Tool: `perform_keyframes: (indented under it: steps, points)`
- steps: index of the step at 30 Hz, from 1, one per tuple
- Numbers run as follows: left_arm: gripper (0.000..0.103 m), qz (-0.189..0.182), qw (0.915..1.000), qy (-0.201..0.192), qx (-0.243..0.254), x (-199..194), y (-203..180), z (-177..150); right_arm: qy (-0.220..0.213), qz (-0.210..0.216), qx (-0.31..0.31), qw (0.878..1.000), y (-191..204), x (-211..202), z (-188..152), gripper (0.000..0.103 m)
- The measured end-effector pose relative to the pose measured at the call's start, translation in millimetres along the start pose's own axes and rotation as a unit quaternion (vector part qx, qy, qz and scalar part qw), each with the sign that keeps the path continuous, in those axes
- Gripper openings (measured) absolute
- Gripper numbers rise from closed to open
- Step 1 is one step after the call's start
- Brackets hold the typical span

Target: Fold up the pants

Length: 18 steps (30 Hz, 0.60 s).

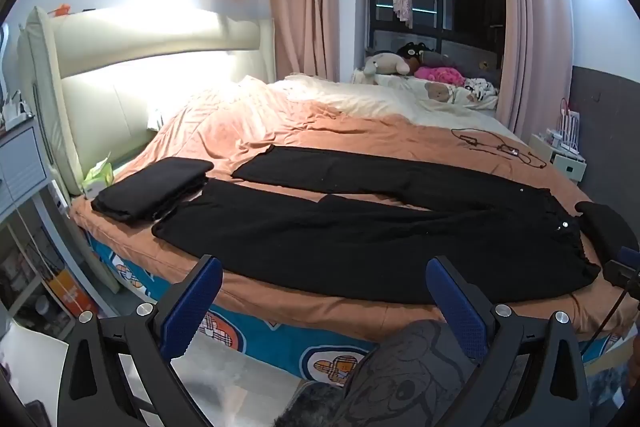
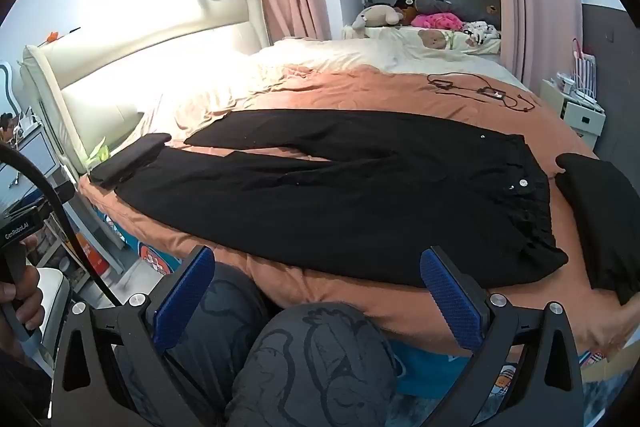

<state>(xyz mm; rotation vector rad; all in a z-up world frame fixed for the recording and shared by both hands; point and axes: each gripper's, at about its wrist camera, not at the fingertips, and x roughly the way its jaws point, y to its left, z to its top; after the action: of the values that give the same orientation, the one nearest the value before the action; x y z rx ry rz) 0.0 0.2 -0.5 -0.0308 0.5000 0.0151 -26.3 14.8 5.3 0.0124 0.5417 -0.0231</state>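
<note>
From the left wrist, the left gripper [image 1: 324,301] hangs spread wide and empty before the bed's near edge. The long black cloth pants [image 1: 360,223] lie flat on the orange bedspread [image 1: 320,131], legs toward a folded black garment [image 1: 154,187].

From the right wrist, the right gripper [image 2: 318,291] is likewise spread, empty, above the person's patterned grey knees [image 2: 316,363]; the pants [image 2: 340,195] lie beyond, waistband rightward.

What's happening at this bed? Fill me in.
A person holds a two-finger claw in each hand at the bed's near edge. Black pants lie spread flat, legs apart, waistband to the right. Both the left claw and right claw are open and empty. Folded black garments sit by the leg ends.
</note>
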Motion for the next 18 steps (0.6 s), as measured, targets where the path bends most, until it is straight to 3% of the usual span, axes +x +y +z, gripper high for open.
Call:
perform_keyframes:
  steps: [18]
  points:
    - [0.103, -0.008, 1.0, -0.005, -0.001, -5.2, 6.5, 1.7, -0.001, -0.002, -0.001, 1.0, -1.0, -1.2, 0.2, 0.103]
